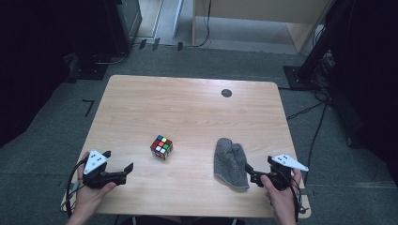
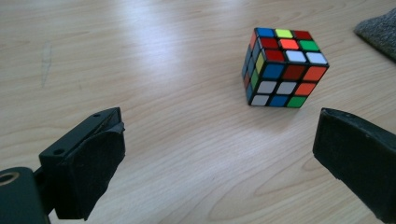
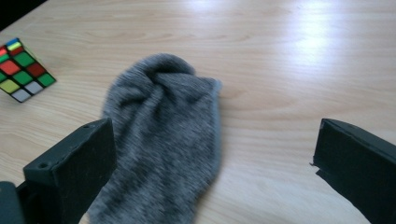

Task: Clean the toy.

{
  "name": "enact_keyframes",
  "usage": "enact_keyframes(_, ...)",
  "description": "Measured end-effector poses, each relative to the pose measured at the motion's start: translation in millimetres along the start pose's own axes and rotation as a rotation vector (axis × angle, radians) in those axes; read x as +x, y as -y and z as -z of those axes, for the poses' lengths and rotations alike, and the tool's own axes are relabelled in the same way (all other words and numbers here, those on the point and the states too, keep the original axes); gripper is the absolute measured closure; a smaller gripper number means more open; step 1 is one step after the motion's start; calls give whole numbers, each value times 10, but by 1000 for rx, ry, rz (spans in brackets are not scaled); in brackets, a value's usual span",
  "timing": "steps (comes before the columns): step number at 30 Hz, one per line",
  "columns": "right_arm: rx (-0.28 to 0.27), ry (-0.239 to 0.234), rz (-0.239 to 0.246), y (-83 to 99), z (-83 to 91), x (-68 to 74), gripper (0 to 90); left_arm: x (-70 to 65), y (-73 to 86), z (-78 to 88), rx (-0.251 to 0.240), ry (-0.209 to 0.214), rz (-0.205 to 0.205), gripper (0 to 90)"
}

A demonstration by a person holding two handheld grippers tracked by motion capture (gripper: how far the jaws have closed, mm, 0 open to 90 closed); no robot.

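Two hand-held grippers at the near edge of a wooden table (image 1: 187, 101), each facing its own object. The left gripper (image 1: 118, 164) lies at the near left with its jaws spread wide and nothing between them; the Rubik's cube (image 1: 161, 147) stands ahead of it and towards the table's middle, well apart from the jaw tips. The right gripper (image 1: 249, 172) lies at the near right, its jaws likewise wide and empty, with the near end of the grey sock (image 1: 230, 161) just beside its tips. The sock's long axis runs from the near edge away from the person, roughly across the line along which the right gripper points, its rounded, bunched end lying farthest off. The right hand is judged the nearer to the sock, the left hand the nearer to the cube. In the left gripper view the cube (image 2: 284, 67) sits upright, one corner turned to the camera, right of the midline between the jaws, with a corner of the sock (image 2: 380, 31) at the upper right edge. In the right gripper view the sock (image 3: 163, 135) runs up from beside the left jaw, its knit and folds plain, and the cube (image 3: 21, 70) appears at the far left
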State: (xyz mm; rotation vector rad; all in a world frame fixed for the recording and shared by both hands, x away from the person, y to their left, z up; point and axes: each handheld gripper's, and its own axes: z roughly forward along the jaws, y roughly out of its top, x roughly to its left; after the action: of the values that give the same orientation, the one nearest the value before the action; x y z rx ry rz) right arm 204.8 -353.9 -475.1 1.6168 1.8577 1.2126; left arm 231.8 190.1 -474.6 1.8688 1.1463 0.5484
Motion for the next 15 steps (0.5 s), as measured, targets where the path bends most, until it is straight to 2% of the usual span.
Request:
enact_keyframes(7,36,47,7,141,97,-196,0,120,144,38,28,-25,18,27)
enact_keyframes(15,83,99,-5,350,148,-421,0,338,373,84,75,-100,31,27)
